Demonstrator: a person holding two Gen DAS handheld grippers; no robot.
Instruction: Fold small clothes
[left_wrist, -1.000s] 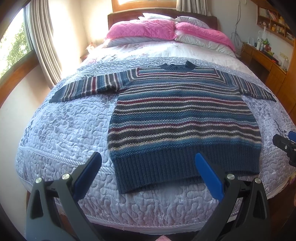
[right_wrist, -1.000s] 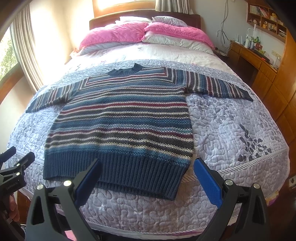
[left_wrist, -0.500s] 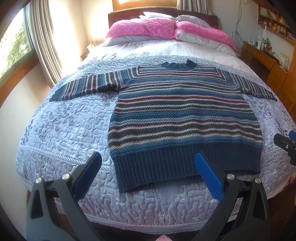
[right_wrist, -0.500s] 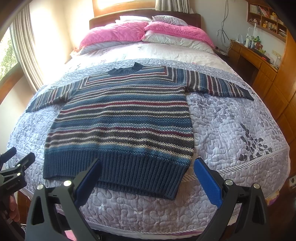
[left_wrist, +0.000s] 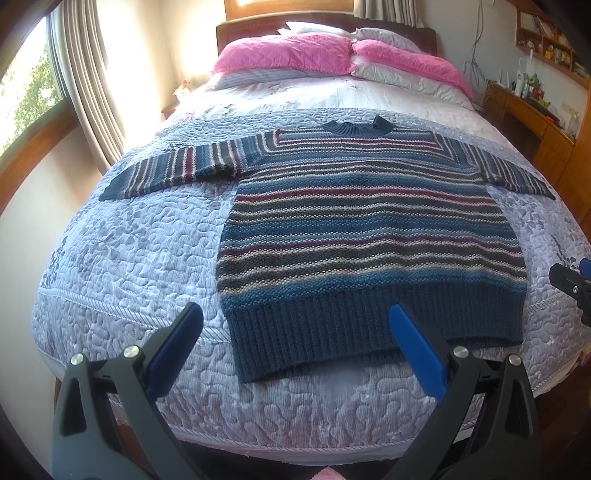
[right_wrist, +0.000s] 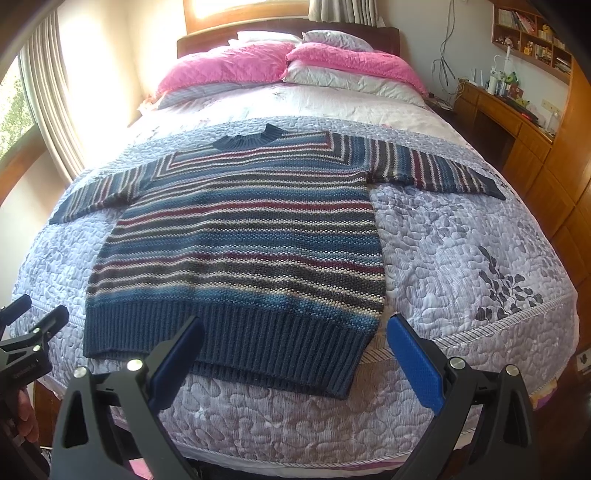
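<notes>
On the bed: striped knit sweater (left_wrist: 369, 236) lies flat and face up on the quilted bedspread (left_wrist: 122, 266), sleeves spread out, ribbed hem (right_wrist: 229, 350) at the near edge.
Left gripper (left_wrist: 295, 347): jaws wide apart, holding nothing, above the hem's left corner.
Right gripper (right_wrist: 295, 354): equally wide, empty, above the hem's right part.
Handling: probably soft, thick, fairly heavy; limp, likely to sag and stretch.
Hold: likely the hem corners or the cuffs, pinching both layers.

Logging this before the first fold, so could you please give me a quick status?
Left gripper open, right gripper open, both empty. Sweater flat on bed, sleeves spread. Nothing in the way.
</notes>
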